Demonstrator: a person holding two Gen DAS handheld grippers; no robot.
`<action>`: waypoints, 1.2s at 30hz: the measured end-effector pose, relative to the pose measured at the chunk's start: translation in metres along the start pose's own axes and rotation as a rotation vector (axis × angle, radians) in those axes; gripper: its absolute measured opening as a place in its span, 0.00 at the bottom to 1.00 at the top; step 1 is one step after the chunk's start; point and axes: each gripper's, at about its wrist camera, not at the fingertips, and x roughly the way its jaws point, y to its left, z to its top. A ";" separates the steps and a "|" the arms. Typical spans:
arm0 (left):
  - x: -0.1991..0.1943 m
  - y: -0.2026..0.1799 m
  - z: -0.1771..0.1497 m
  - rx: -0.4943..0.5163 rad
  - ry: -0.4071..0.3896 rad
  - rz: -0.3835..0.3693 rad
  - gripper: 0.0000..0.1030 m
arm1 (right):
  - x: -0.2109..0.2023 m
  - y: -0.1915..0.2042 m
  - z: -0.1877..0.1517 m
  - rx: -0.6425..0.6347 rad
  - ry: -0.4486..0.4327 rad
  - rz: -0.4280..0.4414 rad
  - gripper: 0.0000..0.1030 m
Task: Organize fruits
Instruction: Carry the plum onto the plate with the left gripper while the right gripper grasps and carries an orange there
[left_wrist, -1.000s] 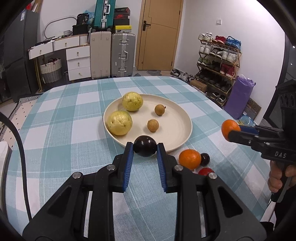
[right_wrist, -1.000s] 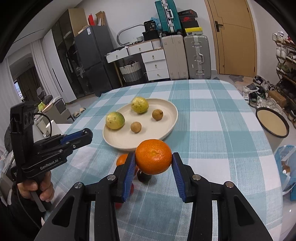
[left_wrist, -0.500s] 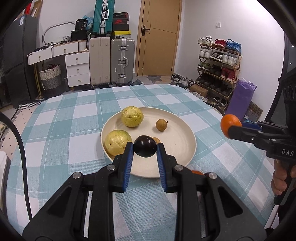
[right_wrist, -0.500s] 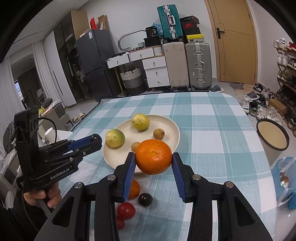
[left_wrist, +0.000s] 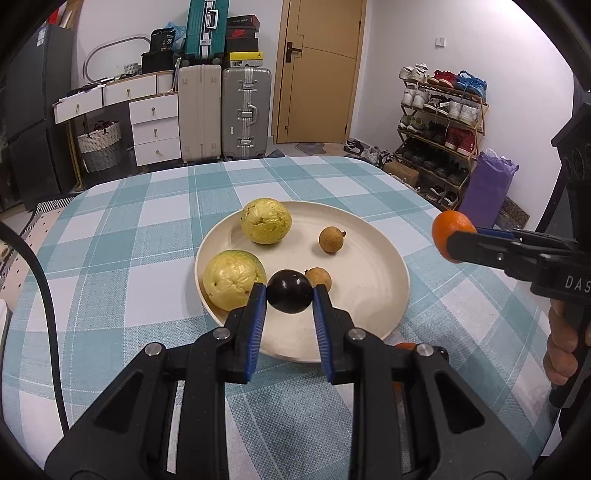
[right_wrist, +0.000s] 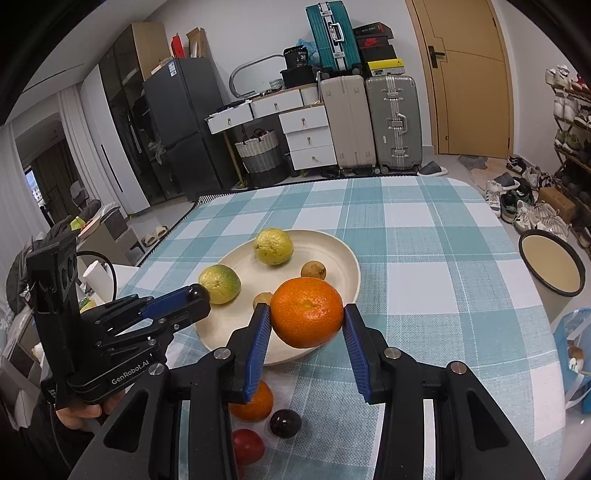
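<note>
Plate (left_wrist: 391, 266) ahead of both claws holds four fruits; left gripper (left_wrist: 289, 293) clamps a dark plum (left_wrist: 289, 291), right gripper (right_wrist: 306, 319) an orange (right_wrist: 306, 312); three fruits (right_wrist: 255, 404) wait beneath it.

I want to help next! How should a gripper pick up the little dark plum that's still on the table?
The dark plum is round, so pinch its widest middle from above. Put the fingers front and back, because the orange and red fruit sit close on its left.
</note>
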 end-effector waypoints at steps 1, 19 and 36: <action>0.001 0.000 0.000 0.000 0.002 0.001 0.22 | 0.003 -0.001 0.000 0.002 0.004 0.002 0.40; 0.022 0.003 0.001 -0.006 0.041 -0.028 0.22 | 0.050 0.008 -0.002 -0.041 0.090 0.016 0.40; 0.031 0.003 0.002 0.004 0.071 -0.027 0.22 | 0.077 0.011 0.000 -0.046 0.138 -0.015 0.40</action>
